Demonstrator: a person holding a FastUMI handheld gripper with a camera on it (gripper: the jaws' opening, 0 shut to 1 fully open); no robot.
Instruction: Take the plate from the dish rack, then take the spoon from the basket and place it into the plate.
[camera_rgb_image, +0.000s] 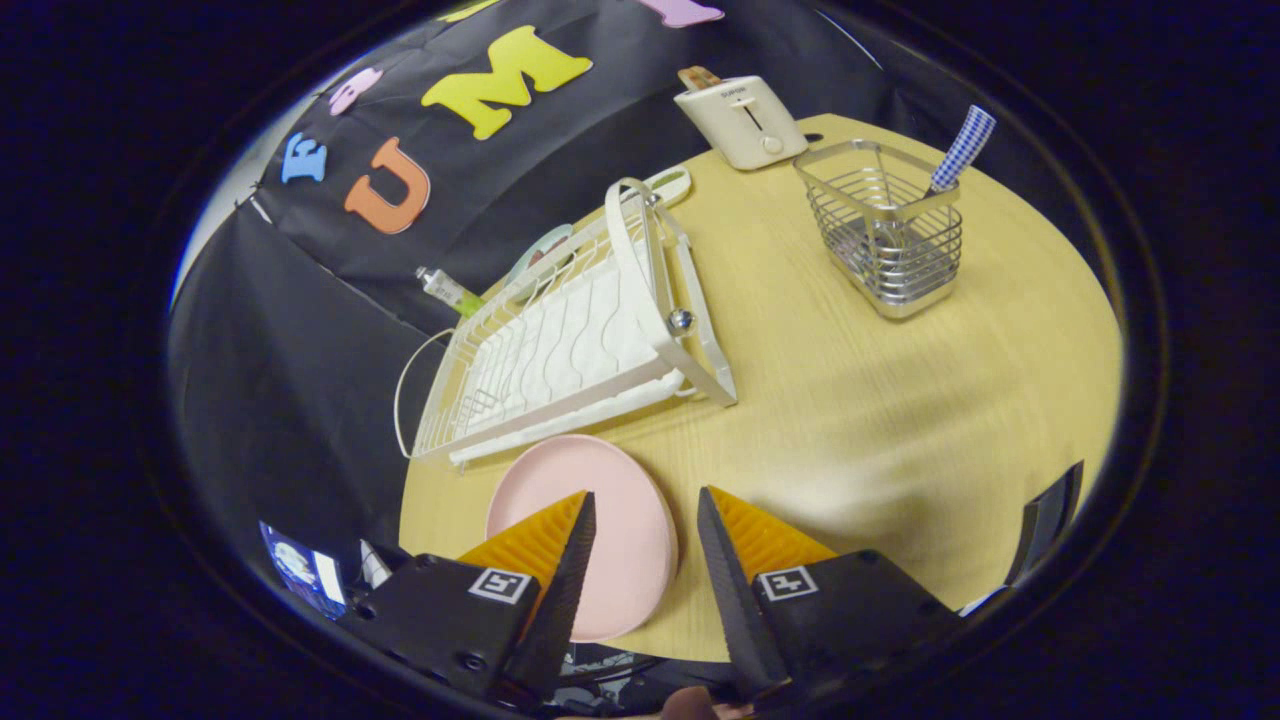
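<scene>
Moving to the spoon step | plate (610, 520) flat on counter (850, 420) beside rack (560, 350) | tool (645, 510) fingers apart, empty | next: reach spoon (958, 150) in basket (885, 235)

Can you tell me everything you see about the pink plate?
The pink plate is round, plain and smooth with a low rim, and looks empty. It lies flat on the wooden table, just in front of the white dish rack. The open gripper hovers over it; one finger overlaps its near side, and nothing grips it.
</scene>
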